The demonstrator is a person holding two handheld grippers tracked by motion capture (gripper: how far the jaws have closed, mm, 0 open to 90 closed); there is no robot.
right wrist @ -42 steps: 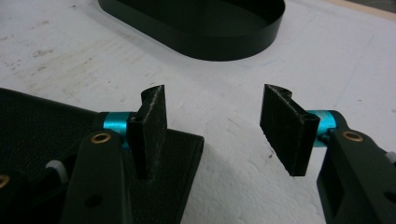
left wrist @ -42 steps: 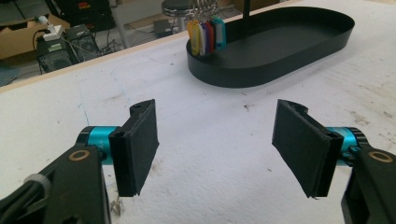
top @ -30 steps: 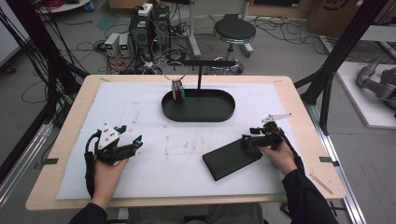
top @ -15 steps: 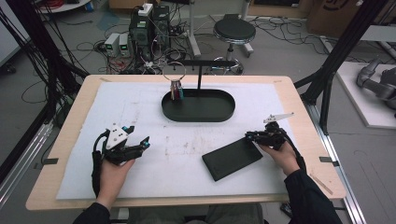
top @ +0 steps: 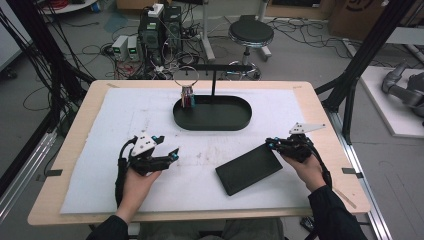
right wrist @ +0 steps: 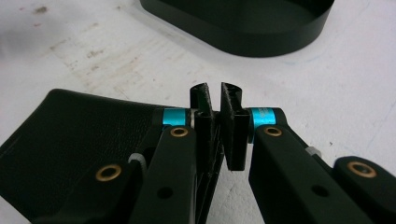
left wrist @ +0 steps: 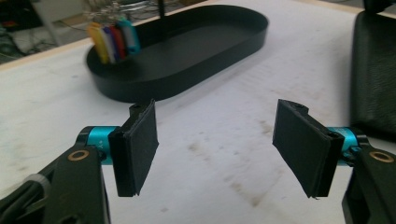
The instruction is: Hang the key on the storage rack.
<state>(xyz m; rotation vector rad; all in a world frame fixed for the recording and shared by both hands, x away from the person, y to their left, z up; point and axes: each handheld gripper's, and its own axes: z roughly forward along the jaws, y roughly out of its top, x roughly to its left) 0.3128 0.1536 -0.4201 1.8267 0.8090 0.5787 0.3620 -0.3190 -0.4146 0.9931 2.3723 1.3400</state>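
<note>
A flat black leather wallet (top: 247, 169) lies on the white mat at the front right. My right gripper (top: 270, 145) is at its far right corner. Its jaws have just been closing, and in the right gripper view (right wrist: 215, 122) the pads pinch the edge of the wallet (right wrist: 84, 135). My left gripper (top: 172, 152) hovers low over the mat at the front left, open, with nothing between its pads (left wrist: 215, 149). It points toward the black oval tray (left wrist: 187, 56). The wallet (left wrist: 373, 70) shows at the right edge of that view.
The oval tray (top: 212, 125) sits at the middle back of the mat with a thin black post rising from it. A key ring with coloured tags (top: 188, 96) stands at its left end. Cables, boxes and a stool lie on the floor beyond the table.
My left gripper has slid to the right across the mat, still open. The right gripper's jaws have come together on the wallet's corner; the wallet lies where it was.
</note>
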